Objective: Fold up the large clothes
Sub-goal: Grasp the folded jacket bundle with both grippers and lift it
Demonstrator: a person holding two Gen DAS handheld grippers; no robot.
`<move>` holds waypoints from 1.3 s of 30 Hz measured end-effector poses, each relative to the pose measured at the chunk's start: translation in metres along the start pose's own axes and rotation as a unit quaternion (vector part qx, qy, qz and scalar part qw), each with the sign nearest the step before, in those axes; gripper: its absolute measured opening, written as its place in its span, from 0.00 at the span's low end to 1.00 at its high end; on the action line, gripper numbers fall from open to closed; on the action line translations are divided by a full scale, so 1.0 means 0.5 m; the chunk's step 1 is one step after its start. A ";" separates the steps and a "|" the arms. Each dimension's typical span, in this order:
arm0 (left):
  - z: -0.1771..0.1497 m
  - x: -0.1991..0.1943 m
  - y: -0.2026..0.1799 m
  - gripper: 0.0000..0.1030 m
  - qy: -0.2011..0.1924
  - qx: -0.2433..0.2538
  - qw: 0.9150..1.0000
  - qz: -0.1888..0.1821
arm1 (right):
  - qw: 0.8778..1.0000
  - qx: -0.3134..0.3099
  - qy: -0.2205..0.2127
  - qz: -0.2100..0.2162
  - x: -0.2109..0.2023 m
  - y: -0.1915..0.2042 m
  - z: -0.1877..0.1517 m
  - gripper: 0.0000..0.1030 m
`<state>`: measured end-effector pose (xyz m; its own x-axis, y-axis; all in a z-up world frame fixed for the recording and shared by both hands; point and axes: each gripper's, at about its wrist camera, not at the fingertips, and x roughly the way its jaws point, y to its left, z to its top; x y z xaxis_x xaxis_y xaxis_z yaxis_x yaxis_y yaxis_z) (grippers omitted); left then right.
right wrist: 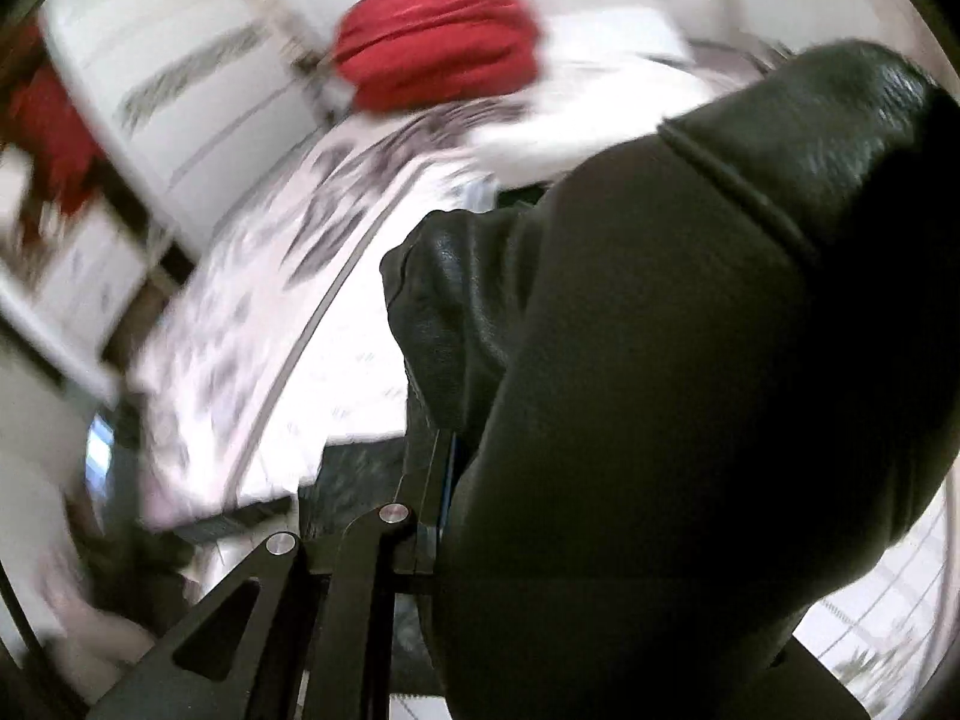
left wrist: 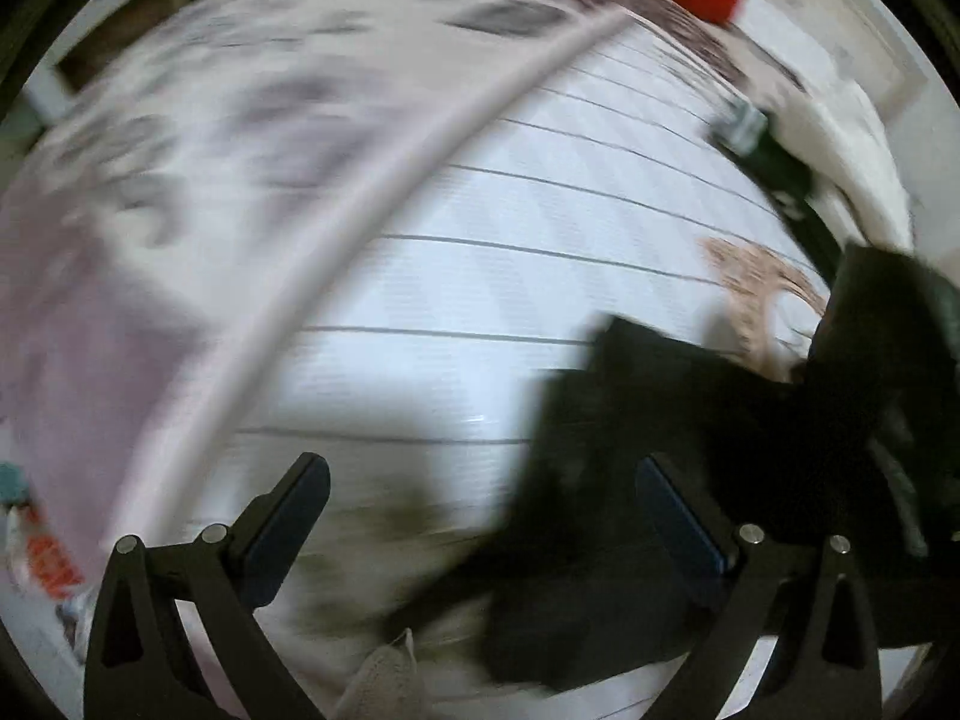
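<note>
R gripper (right wrist: pixel 441 480) pinched nearly closed on a fold of the black, leather-look jacket (right wrist: pixel 690 360), which fills the right of that frame; L gripper (left wrist: pixel 480 516) gapes wide, empty, jacket bunched lower right on the white striped bedsheet (left wrist: pixel 480 276). Feels heavy, floppy, slick-surfaced, so I'd say grab at a seam or hem w/ the L, not mid-panel.

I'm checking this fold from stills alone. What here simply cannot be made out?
- Right wrist view: the black garment fills the frame and hides the far finger of the right gripper and the bed beneath.
- Left wrist view: the garment's overall shape is lost to motion blur and the right edge.
- Both views: the red item is smeared and cut by the top edge.
</note>
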<state>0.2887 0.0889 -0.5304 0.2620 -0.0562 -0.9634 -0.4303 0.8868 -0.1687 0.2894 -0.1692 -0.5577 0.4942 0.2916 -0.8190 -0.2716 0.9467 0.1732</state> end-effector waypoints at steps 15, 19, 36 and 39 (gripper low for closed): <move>-0.005 -0.182 0.223 1.00 -0.048 -0.043 0.998 0.029 | 0.945 -0.152 0.256 0.138 0.087 0.281 -0.253 0.84; 0.010 -0.191 0.164 1.00 -0.048 -0.017 0.999 -0.012 | 0.937 -0.054 0.285 0.192 0.037 0.205 -0.164 0.84; -0.120 0.133 0.112 1.00 0.071 0.032 0.996 0.034 | 0.964 0.079 0.249 0.051 0.416 0.088 0.043 0.42; -0.117 0.128 0.110 1.00 0.072 0.038 0.996 0.042 | 0.957 0.068 0.279 0.037 0.431 0.108 0.067 0.45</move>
<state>0.2315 0.1073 -0.6136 0.0991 -0.0414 -0.9942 -0.3766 0.9232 -0.0760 0.4088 -0.0509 -0.7067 -0.0500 0.2768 -0.9596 -0.1597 0.9462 0.2813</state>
